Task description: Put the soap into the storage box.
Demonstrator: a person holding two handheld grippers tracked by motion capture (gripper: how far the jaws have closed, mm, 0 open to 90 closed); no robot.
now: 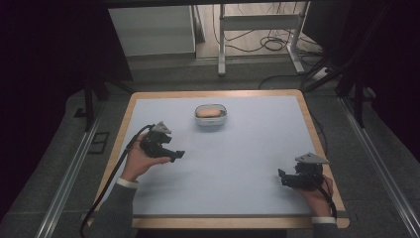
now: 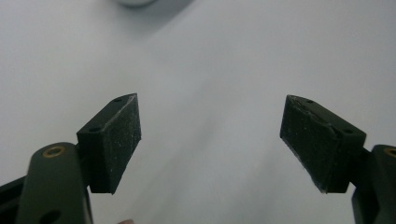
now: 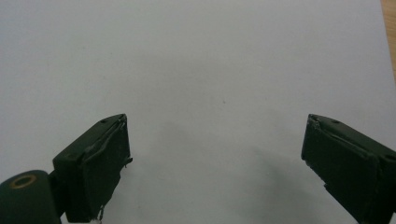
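A small clear container (image 1: 211, 116) with an orange-tan item (image 1: 208, 112) inside sits at the far middle of the pale blue table top (image 1: 237, 153). My left gripper (image 1: 179, 154) is held over the table's left side, pointing right, short of the container; its jaws stand wide apart with nothing between them (image 2: 210, 140). The container's rim (image 2: 135, 2) peeks in at the top of the left gripper view. My right gripper (image 1: 281, 176) hovers near the front right corner, pointing left, jaws open and empty (image 3: 215, 154).
The table has a wooden border (image 1: 317, 134) around the blue mat; the right gripper view catches it (image 3: 390, 28) at its top right. Beyond the table are a white desk frame (image 1: 257, 34), cables on the floor (image 1: 272, 44) and dark surroundings.
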